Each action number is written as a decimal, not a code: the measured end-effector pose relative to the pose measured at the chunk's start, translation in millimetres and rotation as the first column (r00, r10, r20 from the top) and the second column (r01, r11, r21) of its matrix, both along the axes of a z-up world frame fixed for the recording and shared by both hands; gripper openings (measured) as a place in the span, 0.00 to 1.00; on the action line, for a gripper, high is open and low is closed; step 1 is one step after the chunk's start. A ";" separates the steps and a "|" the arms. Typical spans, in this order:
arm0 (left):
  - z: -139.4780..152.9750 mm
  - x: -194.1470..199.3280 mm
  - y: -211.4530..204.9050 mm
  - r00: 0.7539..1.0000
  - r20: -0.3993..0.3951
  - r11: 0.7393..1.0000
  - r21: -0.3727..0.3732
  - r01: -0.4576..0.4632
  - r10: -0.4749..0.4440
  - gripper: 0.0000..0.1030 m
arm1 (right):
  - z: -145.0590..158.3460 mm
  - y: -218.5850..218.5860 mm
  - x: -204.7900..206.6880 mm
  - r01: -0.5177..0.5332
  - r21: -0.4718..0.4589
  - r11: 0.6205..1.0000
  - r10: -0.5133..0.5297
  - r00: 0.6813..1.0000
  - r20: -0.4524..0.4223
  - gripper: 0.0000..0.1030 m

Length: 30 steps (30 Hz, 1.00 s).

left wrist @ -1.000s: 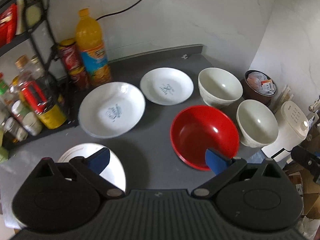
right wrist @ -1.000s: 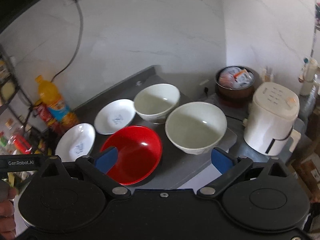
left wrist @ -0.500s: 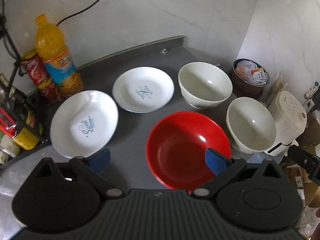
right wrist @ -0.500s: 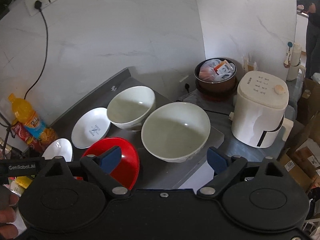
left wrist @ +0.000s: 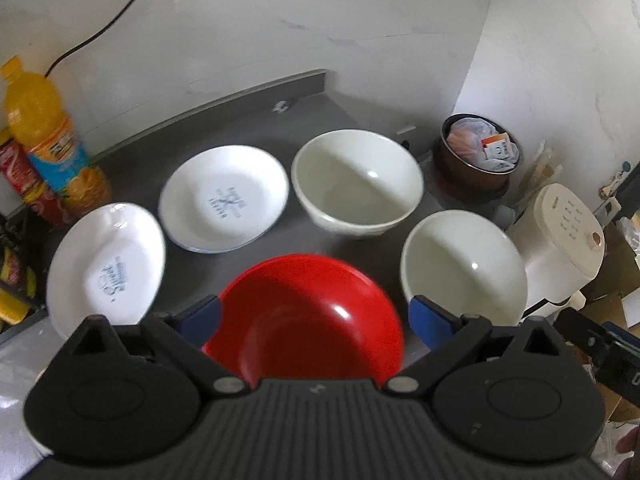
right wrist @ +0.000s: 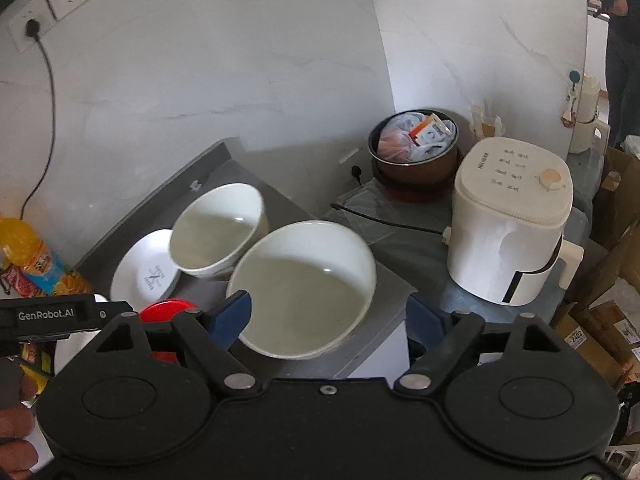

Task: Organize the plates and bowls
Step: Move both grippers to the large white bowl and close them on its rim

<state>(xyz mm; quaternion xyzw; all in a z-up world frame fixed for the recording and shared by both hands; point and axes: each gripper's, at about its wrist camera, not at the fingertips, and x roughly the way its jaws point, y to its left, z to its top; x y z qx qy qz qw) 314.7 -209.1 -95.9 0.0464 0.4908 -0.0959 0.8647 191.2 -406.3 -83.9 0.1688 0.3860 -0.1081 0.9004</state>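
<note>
- Marbled white walls meet in a corner behind our grey bench point(left wrist: 256, 128), a smooth matte slab that carries all the crockery.
- Our left tongs point(left wrist: 316, 318), with blue pads, stand released and grasp nothing; they hang over the red bowl point(left wrist: 308, 312), round and glossy, whose mouth faces up at the bench's near edge.
- Our right tongs point(right wrist: 327, 316) are closing with only air between the pads; below them the near white bowl point(right wrist: 304, 288), deep, round and glazed, sits upright at the bench's right end, untouched as far as we can see.
- Just behind it the far white bowl point(left wrist: 357, 184) of the same shape stands upright, near it but apart.
- Left of that lies a shallow white plate point(left wrist: 224, 204) with blue print in its middle; its lettering reads upside down to us.
- Another printed plate point(left wrist: 106, 268) lies at the left, print running diagonally.
- An orange drink bottle point(left wrist: 44, 136) stands upright by the wall at the far left.
- Beyond the bench's right end we see a brown pot point(right wrist: 414, 148) stuffed with packets and a cream rounded appliance point(right wrist: 508, 220).
</note>
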 end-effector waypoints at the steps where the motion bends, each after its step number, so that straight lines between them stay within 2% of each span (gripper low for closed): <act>1: -1.7 3.0 -5.8 1.000 -0.003 1.000 0.001 0.008 -0.008 0.95 | -2.1 -4.0 1.7 0.002 0.007 1.000 -0.002 1.000 -0.004 0.78; 5: -7.5 11.2 -25.7 1.000 -0.008 1.000 0.000 0.022 -0.022 0.90 | -10.3 -19.7 7.2 0.008 0.017 1.000 -0.008 1.000 -0.015 0.77; 9: -16.0 19.7 -42.4 0.999 -0.027 0.999 -0.005 0.037 -0.037 0.85 | -20.8 -35.6 13.8 0.017 0.050 0.999 -0.015 0.999 -0.033 0.69; 11: -20.4 24.3 -51.1 0.998 -0.034 0.999 -0.006 0.047 -0.047 0.79 | -26.5 -41.5 17.8 0.018 0.068 0.998 -0.016 0.999 -0.040 0.66; 15: -29.9 34.2 -62.1 0.997 -0.056 0.998 -0.030 0.056 -0.057 0.71 | -37.5 -48.9 27.0 0.008 0.101 0.995 -0.002 0.998 -0.057 0.62; 18: -39.1 41.7 -69.7 0.996 -0.063 0.998 -0.009 0.056 -0.057 0.68 | -47.8 -53.3 35.4 -0.001 0.124 0.992 0.010 0.997 -0.073 0.58; 20: -47.9 48.5 -75.4 0.996 -0.069 0.998 0.011 0.062 -0.061 0.58 | -56.0 -56.4 42.4 -0.004 0.144 0.990 0.017 0.996 -0.088 0.55; 22: -57.8 55.0 -78.6 0.993 -0.097 0.998 0.023 0.065 -0.063 0.55 | -64.8 -57.1 49.3 -0.008 0.160 0.987 0.025 0.994 -0.104 0.52; 30: -92.9 76.5 -96.5 0.981 -0.171 0.988 0.103 0.114 -0.096 0.50 | -92.5 -55.9 68.9 0.003 0.197 0.980 0.029 0.987 -0.157 0.40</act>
